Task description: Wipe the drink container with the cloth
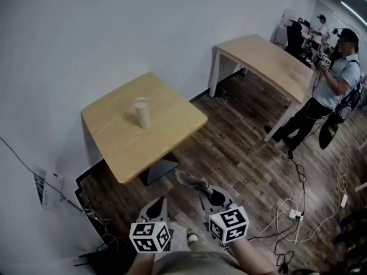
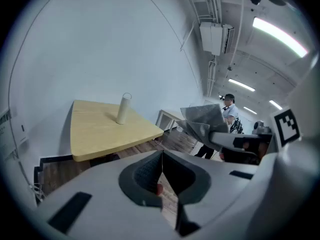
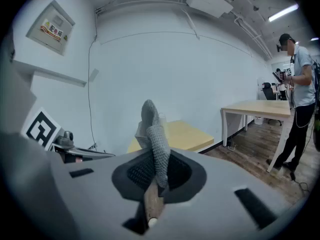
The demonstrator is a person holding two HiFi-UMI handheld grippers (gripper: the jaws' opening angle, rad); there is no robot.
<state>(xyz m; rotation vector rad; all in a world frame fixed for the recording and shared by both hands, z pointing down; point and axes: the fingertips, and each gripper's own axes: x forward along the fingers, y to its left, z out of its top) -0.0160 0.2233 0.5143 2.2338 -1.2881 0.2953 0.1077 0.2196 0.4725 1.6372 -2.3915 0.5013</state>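
Note:
A pale cylindrical drink container (image 1: 141,113) stands upright on a small square wooden table (image 1: 120,139) by the wall. Both grippers hang over the wood floor, well short of that table. My right gripper (image 1: 207,196) is shut on a grey knitted cloth (image 1: 192,181), which sticks up out of its jaws (image 3: 153,134). My left gripper (image 1: 156,208) is shut with nothing between its pads (image 2: 161,156). The left gripper view shows the container (image 2: 123,109) far ahead and the cloth (image 2: 202,120) to the right. In the right gripper view the cloth mostly hides the container (image 3: 161,119).
A longer wooden table (image 1: 269,59) stands to the right, with a person (image 1: 335,82) standing beside it. Cables and a power strip (image 1: 296,214) lie on the floor at the right. Papers (image 1: 49,191) hang on the wall at the left.

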